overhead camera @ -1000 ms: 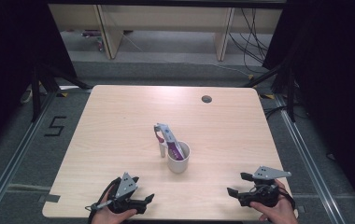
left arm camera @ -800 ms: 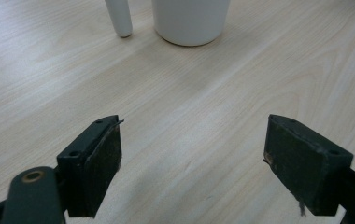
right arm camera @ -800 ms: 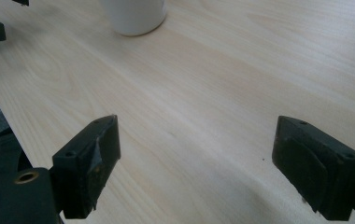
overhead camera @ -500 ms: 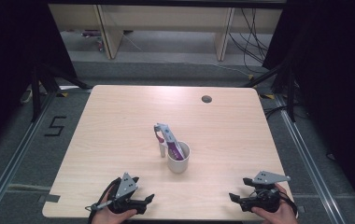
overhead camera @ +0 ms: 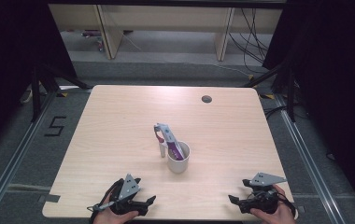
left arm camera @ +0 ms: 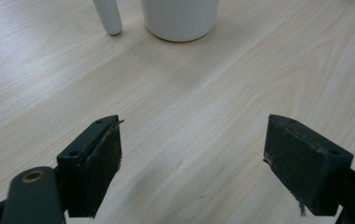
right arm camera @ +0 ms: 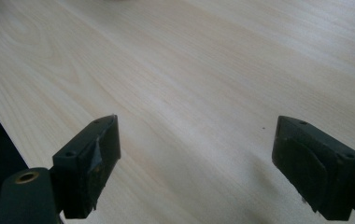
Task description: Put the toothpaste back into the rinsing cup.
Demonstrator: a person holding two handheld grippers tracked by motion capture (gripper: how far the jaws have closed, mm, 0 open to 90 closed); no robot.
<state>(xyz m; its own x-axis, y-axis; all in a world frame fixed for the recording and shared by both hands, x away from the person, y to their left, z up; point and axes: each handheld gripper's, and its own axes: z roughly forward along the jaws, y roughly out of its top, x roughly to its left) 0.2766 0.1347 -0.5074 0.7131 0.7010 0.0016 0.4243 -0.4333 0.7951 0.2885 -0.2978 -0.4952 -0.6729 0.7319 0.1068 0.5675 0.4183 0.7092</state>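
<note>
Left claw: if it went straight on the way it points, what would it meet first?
Probably the white cup, straight ahead of the open left claw; only bare table lies between. The white tube stands just left of that line.

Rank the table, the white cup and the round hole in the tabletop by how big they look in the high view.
1. Table, by far the largest.
2. White cup, near the middle.
3. Round hole, the smallest; it lies farther from the camera, which shrinks it a little, but the cup plainly looks bigger.
</note>
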